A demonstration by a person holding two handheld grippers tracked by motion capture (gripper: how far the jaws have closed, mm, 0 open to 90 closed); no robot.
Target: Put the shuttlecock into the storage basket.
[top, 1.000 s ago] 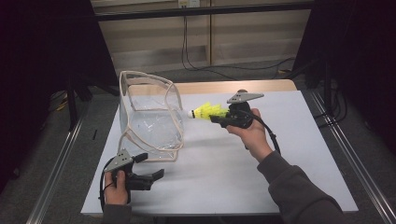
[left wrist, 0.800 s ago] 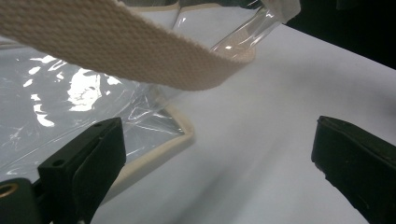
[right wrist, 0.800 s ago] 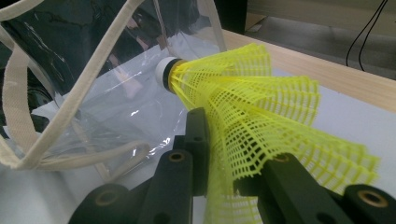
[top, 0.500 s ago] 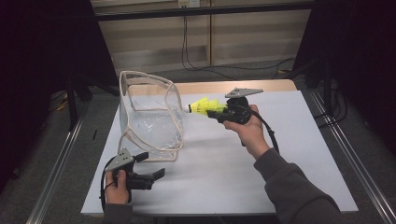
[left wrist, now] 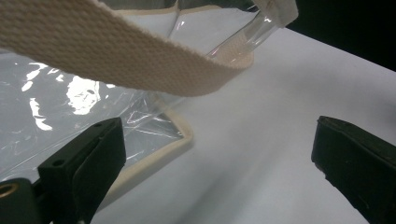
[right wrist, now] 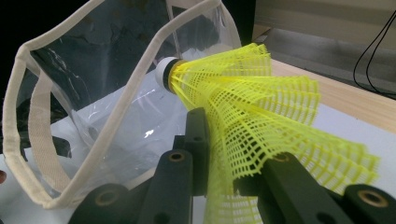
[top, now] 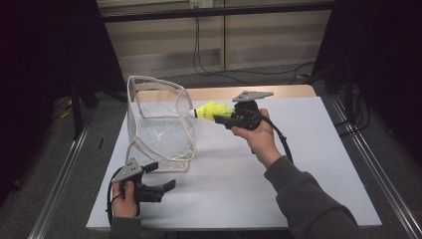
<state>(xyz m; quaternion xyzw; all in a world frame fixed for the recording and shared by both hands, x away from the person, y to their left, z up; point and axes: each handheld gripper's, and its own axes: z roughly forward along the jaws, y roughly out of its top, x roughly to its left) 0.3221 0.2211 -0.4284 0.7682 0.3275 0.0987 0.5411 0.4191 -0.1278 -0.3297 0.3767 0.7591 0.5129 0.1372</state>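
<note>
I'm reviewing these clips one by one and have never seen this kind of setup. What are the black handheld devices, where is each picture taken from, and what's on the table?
A person holds a hand tool with two black fingers in each hand; no robot arm is involved. The high view looks down on the white table. The other two pictures come from cameras riding on the tools, looking along their fingers.

On the table stands a clear plastic bag with cream fabric trim and a strap. The right gripper is shut on a yellow shuttlecock, white tip pointing at the bag's rim. The left gripper rests near the bag's bottom corner, fingers open and holding nothing.
</note>
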